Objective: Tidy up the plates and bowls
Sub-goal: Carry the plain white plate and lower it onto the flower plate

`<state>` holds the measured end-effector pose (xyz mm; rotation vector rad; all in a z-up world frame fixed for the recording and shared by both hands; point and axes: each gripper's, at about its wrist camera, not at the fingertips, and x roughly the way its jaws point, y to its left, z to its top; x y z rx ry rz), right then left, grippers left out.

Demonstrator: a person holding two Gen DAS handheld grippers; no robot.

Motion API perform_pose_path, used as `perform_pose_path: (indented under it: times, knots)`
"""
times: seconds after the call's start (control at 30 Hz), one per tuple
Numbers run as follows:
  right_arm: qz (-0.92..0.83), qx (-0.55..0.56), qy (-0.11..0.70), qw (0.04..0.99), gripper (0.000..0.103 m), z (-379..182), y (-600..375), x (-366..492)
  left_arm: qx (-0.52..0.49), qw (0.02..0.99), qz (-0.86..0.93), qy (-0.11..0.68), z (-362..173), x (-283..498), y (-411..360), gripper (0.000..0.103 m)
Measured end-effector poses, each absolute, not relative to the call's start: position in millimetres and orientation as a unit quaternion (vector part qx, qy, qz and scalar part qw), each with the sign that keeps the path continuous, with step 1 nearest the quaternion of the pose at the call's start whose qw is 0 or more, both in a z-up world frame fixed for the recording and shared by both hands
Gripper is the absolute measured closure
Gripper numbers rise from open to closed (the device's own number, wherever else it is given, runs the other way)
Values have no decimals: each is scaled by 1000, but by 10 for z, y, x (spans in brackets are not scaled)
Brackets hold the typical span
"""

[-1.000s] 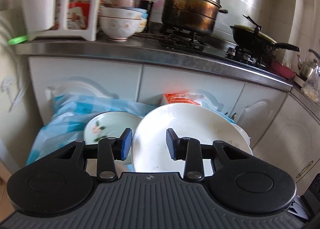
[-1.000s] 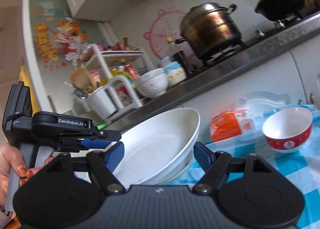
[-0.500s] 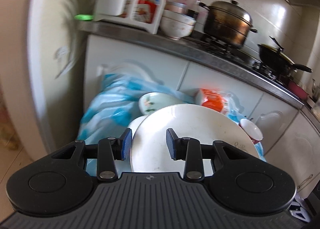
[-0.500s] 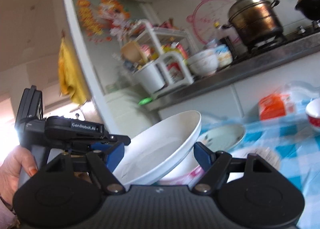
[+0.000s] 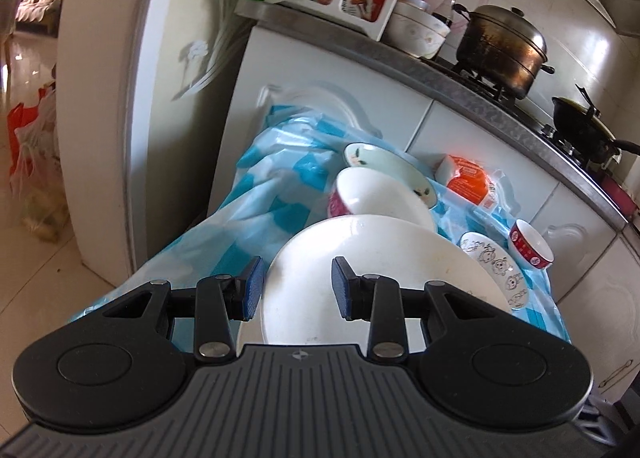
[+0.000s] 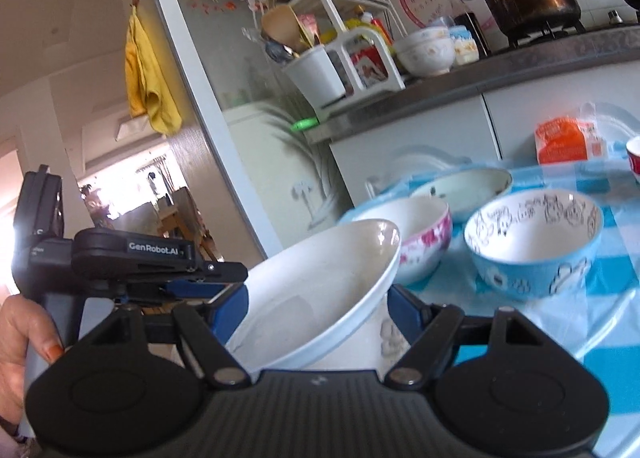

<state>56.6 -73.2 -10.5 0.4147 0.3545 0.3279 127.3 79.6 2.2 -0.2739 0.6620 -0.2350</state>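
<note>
The table under the blue-and-white checked cloth is where the crockery sits, and judging by it the sorting is only partly done. The big white plate is off the cloth, tilted with its far edge raised, at the near end of the table just in front of the bowls.

Nothing is stacked on the cloth. The blue cartoon bowl stands alone towards the right. The pink-flowered bowl is just left of it and directly beyond the plate. The green-rimmed dish lies farther back, and the small red bowl sits apart at the far right, near an orange packet. My guess is that the plate needs a resting place and the bowls need nesting by size.

The left gripper points downward over the plate's near left rim. Its jaws are narrowly parted and pinch that rim. The right gripper comes in nearly level from the near side. Its jaws are about half open with the plate's body between them, but the plate hides the pads, so I cannot tell whether they press on it. A hand wraps the left gripper's handle at the far left edge of the right wrist view.
</note>
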Motion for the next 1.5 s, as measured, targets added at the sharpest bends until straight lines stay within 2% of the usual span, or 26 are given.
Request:
perform_pose_path:
  times: [0.63, 1.0, 1.13, 1.3, 1.5]
  knots:
    - [138, 139, 235, 952, 26, -333, -445, 587, -168, 925, -98, 326, -217, 1200, 915, 66]
    - [142, 95, 241, 955, 15, -307, -333, 542, -175, 924, -97, 326, -249, 1182, 880, 65]
    - [136, 86, 246, 956, 9, -285, -314, 531, -180, 925, -88, 322, -238, 1165, 888, 60]
    - [128, 119, 262, 949, 8, -339, -449, 547, -185, 926, -80, 318, -216, 1119, 894, 45]
    - [117, 107, 231, 960, 2, -233, -489, 444, -190, 927, -82, 314, -178, 1077, 903, 29]
